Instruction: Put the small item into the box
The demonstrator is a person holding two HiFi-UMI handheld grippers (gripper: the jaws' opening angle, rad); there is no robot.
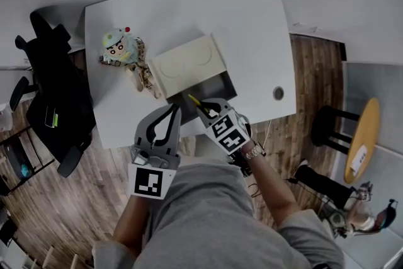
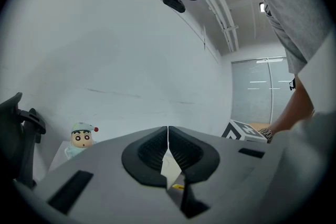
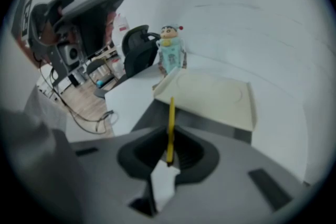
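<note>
Right gripper (image 3: 169, 153) has its jaws clamped on a thin yellow stick (image 3: 171, 120), maybe a pencil: tilt it down into the uncovered grey box (image 1: 221, 90); left gripper (image 2: 168, 150) idles, jaws together.

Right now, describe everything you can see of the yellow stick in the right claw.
The yellow stick is thin, straight and plain yellow. The right claw is shut on its lower end, the rest jutting past the jaw tips. Its free end points toward the open part of the grey box, near the cream lid. Nothing else clearly touches it.
</note>
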